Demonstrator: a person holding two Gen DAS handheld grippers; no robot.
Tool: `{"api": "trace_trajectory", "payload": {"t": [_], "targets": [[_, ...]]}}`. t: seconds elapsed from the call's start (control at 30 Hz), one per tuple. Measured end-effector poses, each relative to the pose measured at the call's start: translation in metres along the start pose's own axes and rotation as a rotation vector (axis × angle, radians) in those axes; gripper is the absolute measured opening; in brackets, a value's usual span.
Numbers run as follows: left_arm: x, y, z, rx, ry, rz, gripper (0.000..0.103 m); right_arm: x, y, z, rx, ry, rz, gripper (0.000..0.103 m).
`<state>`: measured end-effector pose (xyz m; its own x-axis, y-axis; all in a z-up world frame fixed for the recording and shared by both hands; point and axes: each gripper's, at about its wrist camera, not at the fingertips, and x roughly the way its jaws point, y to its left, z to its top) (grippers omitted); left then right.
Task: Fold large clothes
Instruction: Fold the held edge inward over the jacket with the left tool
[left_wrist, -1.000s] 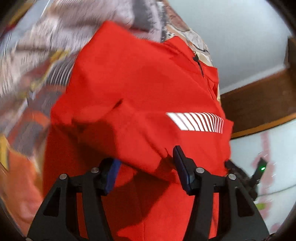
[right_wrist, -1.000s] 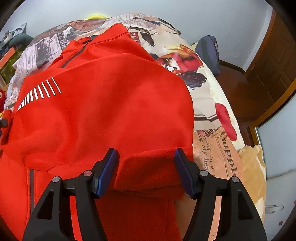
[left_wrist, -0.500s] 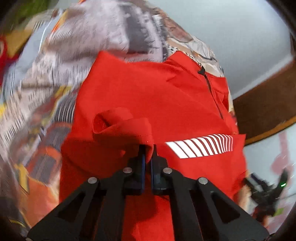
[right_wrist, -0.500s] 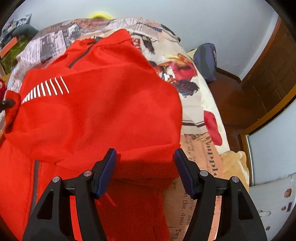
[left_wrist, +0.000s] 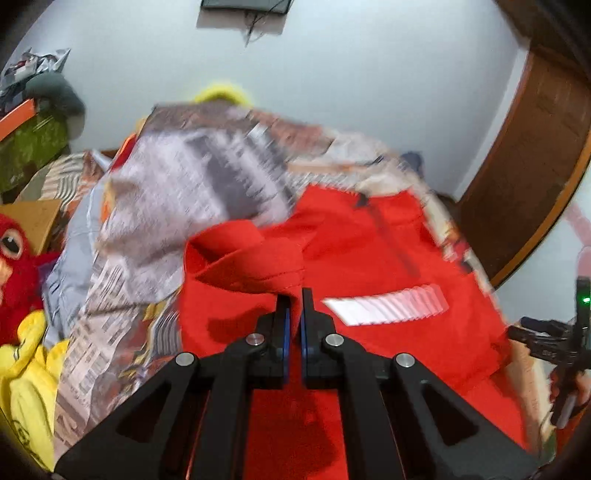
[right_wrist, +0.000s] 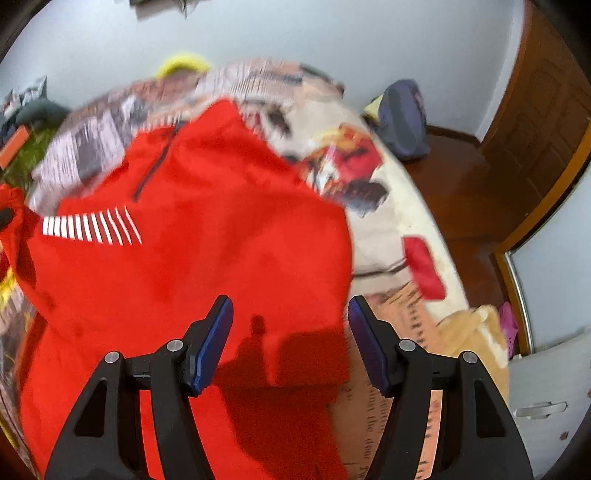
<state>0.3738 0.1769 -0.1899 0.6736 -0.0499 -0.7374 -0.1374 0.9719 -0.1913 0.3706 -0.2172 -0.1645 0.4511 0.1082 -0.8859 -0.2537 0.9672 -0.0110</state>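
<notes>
red jacket (left_wrist: 388, 258) cuff pinched in left claw (left_wrist: 293, 295) (raised), right claw (right_wrist: 290, 306) spread above hem

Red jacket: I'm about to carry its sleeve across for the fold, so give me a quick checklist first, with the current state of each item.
1. Left gripper shut on the sleeve: ok.
2. Sleeve lifted off the red jacket: ok.
3. Right gripper open, nothing between its pads: ok.
4. Jacket body flat on the bed cover: cannot tell, pictures blurred.
5. Zip closed: cannot tell.
6. Red plush toy away from the jacket: ok.
</notes>
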Motion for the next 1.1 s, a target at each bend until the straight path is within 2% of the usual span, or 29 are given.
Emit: {"api": "trace_trajectory", "payload": {"t": [0.17, 0.2, 0.3, 0.47, 0.63, 0.73, 0.8, 0.83, 0.87, 1.0, 1.1], "targets": [[0.038, 0.023, -0.032, 0.011, 0.111, 0.086, 0.004, 0.031, 0.024, -0.022, -0.098, 0.096, -0.03, 0.061], [0.043, 0.028, -0.039, 0.016, 0.137, 0.087, 0.004, 0.031, 0.029, -0.026, -0.126, 0.08, -0.05, 0.061], [0.054, 0.037, -0.055, 0.026, 0.194, 0.109, 0.014, 0.027, 0.037, -0.03, -0.177, 0.044, -0.092, 0.061], [0.048, 0.054, -0.079, 0.012, 0.239, 0.182, 0.025, 0.028, 0.025, -0.029, -0.128, 0.062, -0.06, 0.062], [0.039, 0.072, -0.093, 0.027, 0.296, 0.256, 0.025, 0.024, 0.023, -0.035, -0.075, 0.06, -0.037, 0.065], [0.02, 0.071, -0.087, 0.028, 0.284, 0.222, 0.027, 0.021, 0.024, -0.038, -0.074, 0.057, -0.041, 0.066], [0.006, 0.066, -0.077, 0.035, 0.243, 0.209, 0.035, 0.019, 0.024, -0.038, -0.075, 0.063, -0.046, 0.066], [0.0, 0.062, -0.073, 0.036, 0.221, 0.206, 0.047, 0.018, 0.024, -0.038, -0.076, 0.067, -0.047, 0.066], [-0.007, 0.059, -0.068, 0.033, 0.196, 0.198, 0.055, 0.017, 0.025, -0.038, -0.078, 0.075, -0.048, 0.066], [-0.014, 0.045, -0.046, 0.006, 0.154, 0.143, 0.055, 0.012, 0.026, -0.037, -0.105, 0.095, -0.046, 0.066], [-0.011, 0.029, -0.029, 0.021, 0.138, 0.123, 0.055, 0.002, 0.03, -0.034, -0.145, 0.077, -0.053, 0.066]]}}
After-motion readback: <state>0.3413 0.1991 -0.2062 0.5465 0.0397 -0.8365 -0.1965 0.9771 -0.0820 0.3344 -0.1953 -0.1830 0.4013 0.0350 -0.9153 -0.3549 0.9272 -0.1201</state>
